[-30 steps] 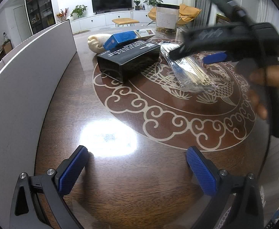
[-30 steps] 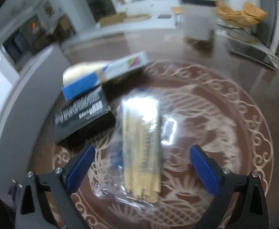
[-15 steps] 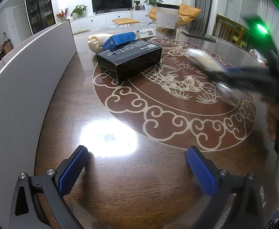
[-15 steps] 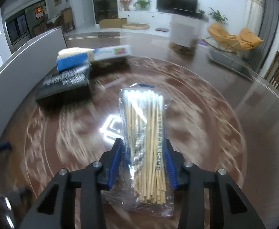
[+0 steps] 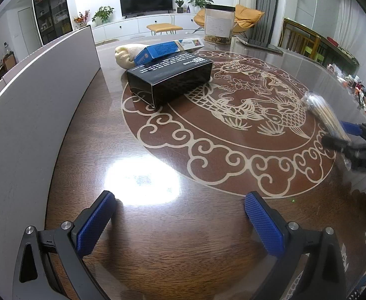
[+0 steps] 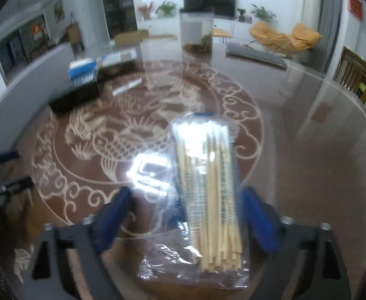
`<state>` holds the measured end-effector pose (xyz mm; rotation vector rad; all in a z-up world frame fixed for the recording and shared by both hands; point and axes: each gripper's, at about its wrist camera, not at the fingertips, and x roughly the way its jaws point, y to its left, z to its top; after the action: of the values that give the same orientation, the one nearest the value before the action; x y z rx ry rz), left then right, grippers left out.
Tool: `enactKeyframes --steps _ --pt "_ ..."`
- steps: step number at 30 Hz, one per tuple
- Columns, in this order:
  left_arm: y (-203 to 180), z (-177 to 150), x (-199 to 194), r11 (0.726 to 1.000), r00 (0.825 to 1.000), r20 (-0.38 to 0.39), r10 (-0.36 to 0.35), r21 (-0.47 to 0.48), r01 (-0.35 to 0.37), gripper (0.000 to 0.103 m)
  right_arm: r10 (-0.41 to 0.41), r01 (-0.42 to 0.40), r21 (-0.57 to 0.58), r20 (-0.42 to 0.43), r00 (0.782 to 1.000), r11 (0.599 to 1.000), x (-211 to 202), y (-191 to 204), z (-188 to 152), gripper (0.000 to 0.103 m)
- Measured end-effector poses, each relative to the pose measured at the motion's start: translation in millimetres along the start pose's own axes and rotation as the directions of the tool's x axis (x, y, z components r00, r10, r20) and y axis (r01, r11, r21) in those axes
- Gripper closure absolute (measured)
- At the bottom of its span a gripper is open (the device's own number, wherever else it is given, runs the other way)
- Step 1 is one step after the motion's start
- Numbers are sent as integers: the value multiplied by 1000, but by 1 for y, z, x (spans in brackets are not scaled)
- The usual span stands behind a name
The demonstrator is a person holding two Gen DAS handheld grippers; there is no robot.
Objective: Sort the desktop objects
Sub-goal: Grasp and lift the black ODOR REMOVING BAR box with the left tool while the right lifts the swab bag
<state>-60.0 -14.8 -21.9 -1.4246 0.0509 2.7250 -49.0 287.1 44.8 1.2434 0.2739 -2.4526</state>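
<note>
On the dark wooden counter [image 5: 208, 237], with its pale fish-and-cloud inlay, sorting appears to be at a set-down: a clear packet of cotton swabs [image 6: 208, 187] lies between the right tongs [image 6: 185, 215] near the counter's right side, well apart from the boxes at the far left. The right jaws are opening and already stand wide, and their blue pads are clear of the packet on both sides, so it looks released rather than held; whether it rests fully flat on the counter cannot be told through the blur. A grey curved panel [image 5: 32, 100] lines the counter's left edge. Near it sits a black box [image 5: 170, 80], closed, with a blue and white box [image 5: 163, 50] leaning on its far side and a cream cloth roll [image 5: 125, 55] just behind; what the boxes contain is not visible. Farther back stands a tall clear jar [image 5: 219, 25] with brownish contents at its bottom, and a flat grey device [image 5: 258, 45] beside it. The left tongs [image 5: 180, 222] hang released over bare wood, gripping nothing.

Judging from this, the next move calls for drawing the right tongs back off the packet without dragging its loose wrapper, then picking another item from the cluster by the panel
</note>
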Motion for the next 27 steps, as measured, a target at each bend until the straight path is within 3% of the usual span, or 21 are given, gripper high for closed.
enactKeyframes --steps 3,13,19,27 --pt "0 11 7 999 1000 -11 -23 40 24 0 5 -5 -4 -5 1000 1000 -2 0 -5 3" --pt "23 98 70 991 997 -11 -71 112 72 0 4 -4 -10 -9 1000 1000 -3 0 -7 1" --pt "33 125 88 991 997 -9 -71 113 71 0 13 -13 -6 -6 1000 1000 -4 -2 -7 0" --pt "1 151 103 986 995 -57 -83 139 91 0 17 -17 -6 -6 1000 1000 -4 -1 -7 0"
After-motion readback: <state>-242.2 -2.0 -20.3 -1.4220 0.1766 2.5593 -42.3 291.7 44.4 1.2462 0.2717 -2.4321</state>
